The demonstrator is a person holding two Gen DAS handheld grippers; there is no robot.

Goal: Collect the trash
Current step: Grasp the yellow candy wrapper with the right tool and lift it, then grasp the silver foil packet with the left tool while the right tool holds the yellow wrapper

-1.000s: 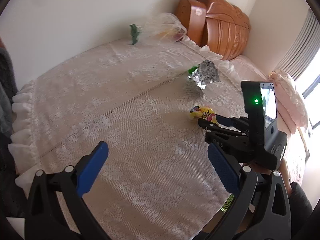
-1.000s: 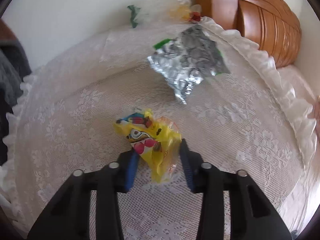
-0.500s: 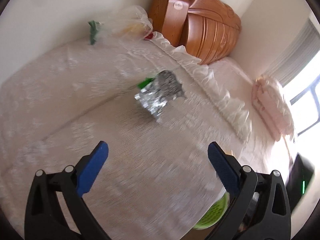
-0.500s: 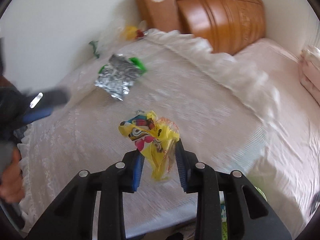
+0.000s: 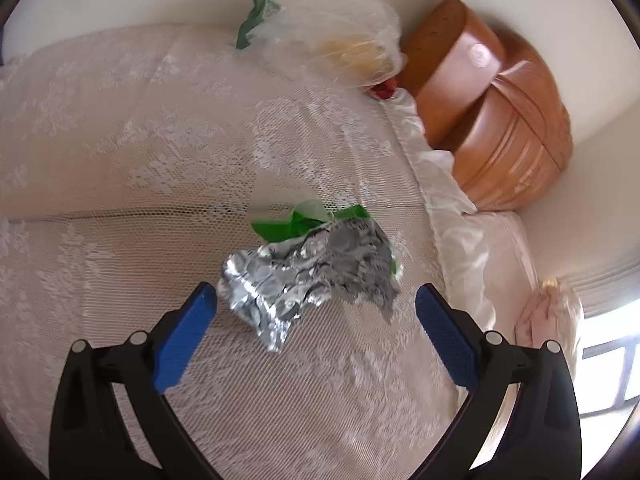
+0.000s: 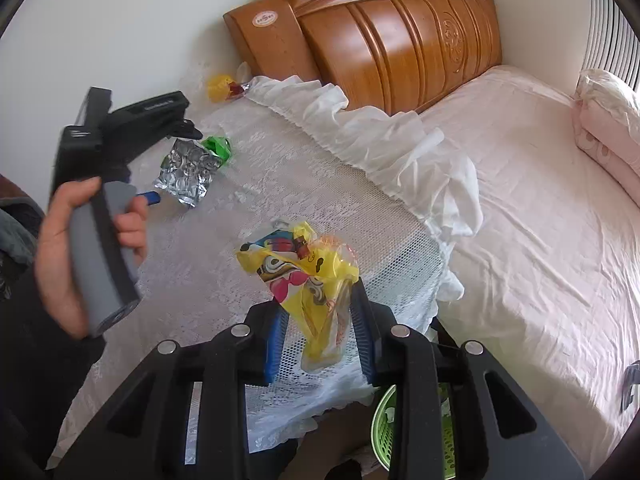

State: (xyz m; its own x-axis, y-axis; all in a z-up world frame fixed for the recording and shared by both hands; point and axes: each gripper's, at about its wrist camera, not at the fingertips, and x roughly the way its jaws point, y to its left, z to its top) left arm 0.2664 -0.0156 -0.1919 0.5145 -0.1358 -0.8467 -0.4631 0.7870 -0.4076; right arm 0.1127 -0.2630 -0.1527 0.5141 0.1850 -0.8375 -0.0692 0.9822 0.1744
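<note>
My right gripper [image 6: 320,316] is shut on a yellow cartoon snack wrapper [image 6: 306,270] and holds it above the lace-covered surface [image 6: 248,216], near its edge. A green waste basket [image 6: 386,432] shows below, partly hidden by the gripper. My left gripper [image 5: 316,300] is open, its blue pads either side of a crumpled silver foil wrapper with a green side [image 5: 312,276] lying on the lace cover [image 5: 120,168]. The same foil wrapper [image 6: 190,170] and the left gripper body [image 6: 112,152] in a hand show in the right wrist view.
A clear plastic bag with yellow contents [image 5: 344,48] and a green scrap [image 5: 254,20] lie at the far edge by the wall. A wooden headboard [image 6: 392,36] stands behind. A pink bed [image 6: 540,208] with a folded pillow [image 6: 608,120] lies to the right.
My left gripper moved forward to the foil wrapper, which now sits between its open pads. My right gripper lifted the yellow wrapper and carried it back toward the surface edge above the basket.
</note>
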